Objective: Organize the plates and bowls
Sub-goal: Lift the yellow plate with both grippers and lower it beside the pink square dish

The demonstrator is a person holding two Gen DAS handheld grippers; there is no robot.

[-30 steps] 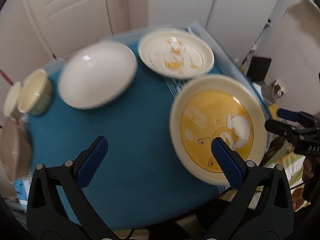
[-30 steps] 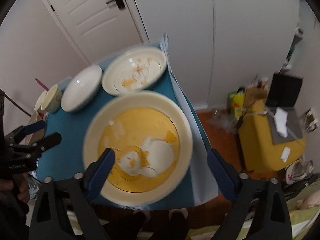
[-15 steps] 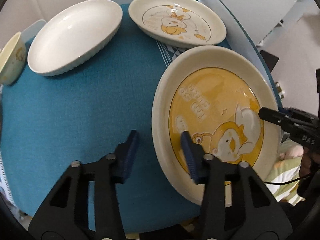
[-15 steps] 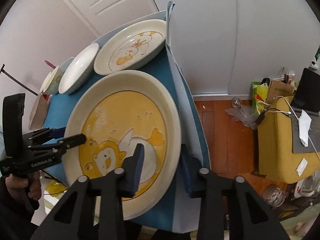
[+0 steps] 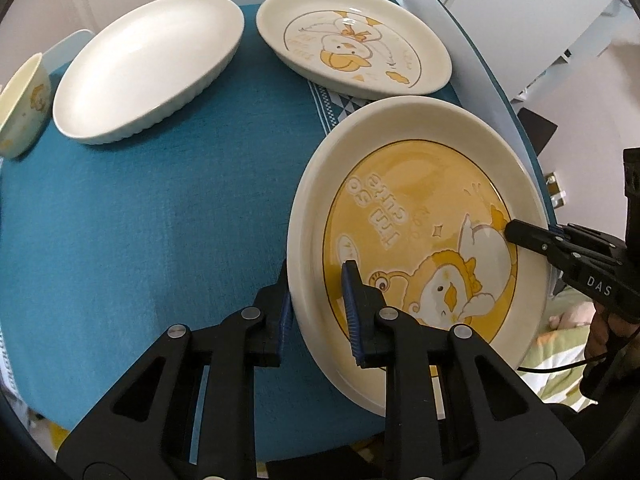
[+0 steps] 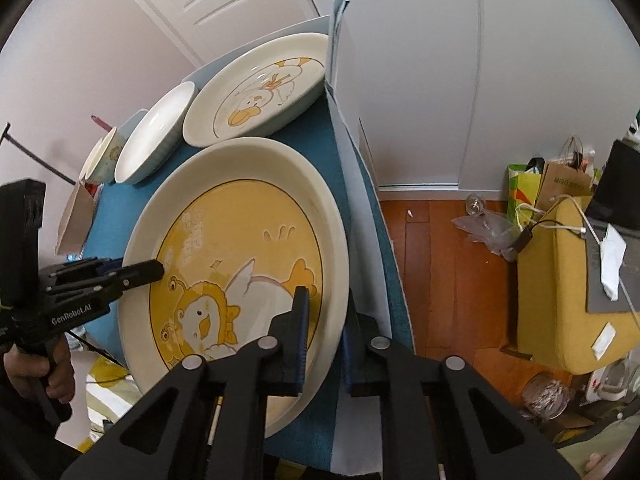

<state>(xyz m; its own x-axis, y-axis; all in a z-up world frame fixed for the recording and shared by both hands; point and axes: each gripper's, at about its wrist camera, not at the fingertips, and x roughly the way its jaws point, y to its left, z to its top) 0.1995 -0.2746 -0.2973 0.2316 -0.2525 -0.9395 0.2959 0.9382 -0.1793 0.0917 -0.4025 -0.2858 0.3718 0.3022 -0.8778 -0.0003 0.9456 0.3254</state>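
While each gripper (image 5: 320, 312) (image 6: 324, 338) clamps its glossy rim, round yellow ceramic plate (image 5: 416, 240) sits on woven cloth (image 5: 160, 220).

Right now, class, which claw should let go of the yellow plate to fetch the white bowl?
Left, probably. The left claw, whose jaws have just been closing on the plate's left rim, faces the bowl across bare cloth. The right claw grips the opposite rim, farther away.

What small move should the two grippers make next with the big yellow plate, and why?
Probably lift it straight up, both together. The left gripper and right gripper have just closed on opposite rims of the yellow plate, which lies on the blue cloth, beside the duck plate.
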